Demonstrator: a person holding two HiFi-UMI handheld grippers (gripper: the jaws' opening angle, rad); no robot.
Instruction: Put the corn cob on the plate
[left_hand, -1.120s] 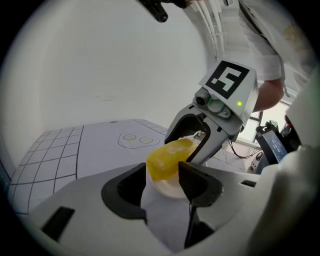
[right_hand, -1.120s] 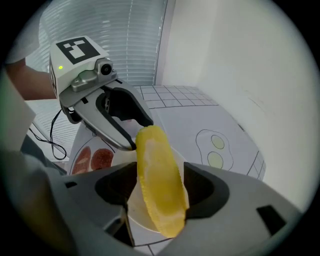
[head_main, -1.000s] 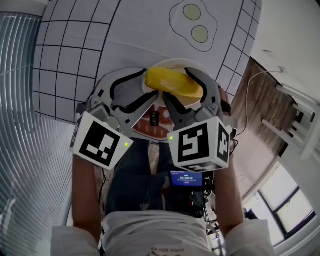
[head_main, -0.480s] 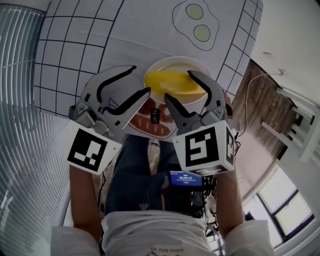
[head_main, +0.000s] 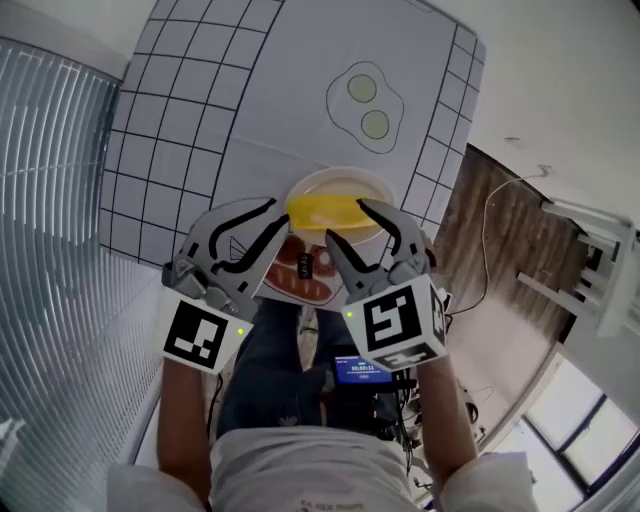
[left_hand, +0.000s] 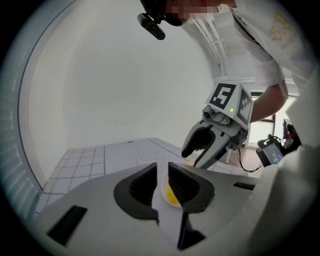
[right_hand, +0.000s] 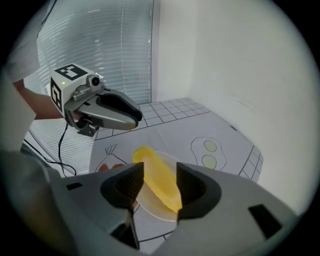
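**Change since the earlier frame:** both grippers are drawing up and back from the plate (head_main: 340, 176), toward the person. A second ago they were standing low and wide open at either end of the corn cob (head_main: 322, 210). The cob itself is not shifting. It is lying lengthwise on the plate, spanning most of it.

**Left gripper (left_hand: 161, 172):** its jaws are closing and are now standing roughly half apart. Nothing is sitting between the pads. The gap is showing only the plate and a sliver of yellow well beyond the tips. It is holding nothing.

**Right gripper (right_hand: 159, 170):** its jaws are also closing, though standing wider than the left's. The cob is showing in the gap in its own view, but it is lying below and beyond the pads, not pressed by them. It is gripping nothing.

**Judgement:** the release is looking complete. The jaws are probably being kept clear above the cob so that pulling away is not nudging it off the plate. The plate is sitting on the printed mat (head_main: 250, 100), between the fried-egg drawing (head_main: 366, 108) and the red drawing (head_main: 300, 275) nearer the person. The task is appearing done.
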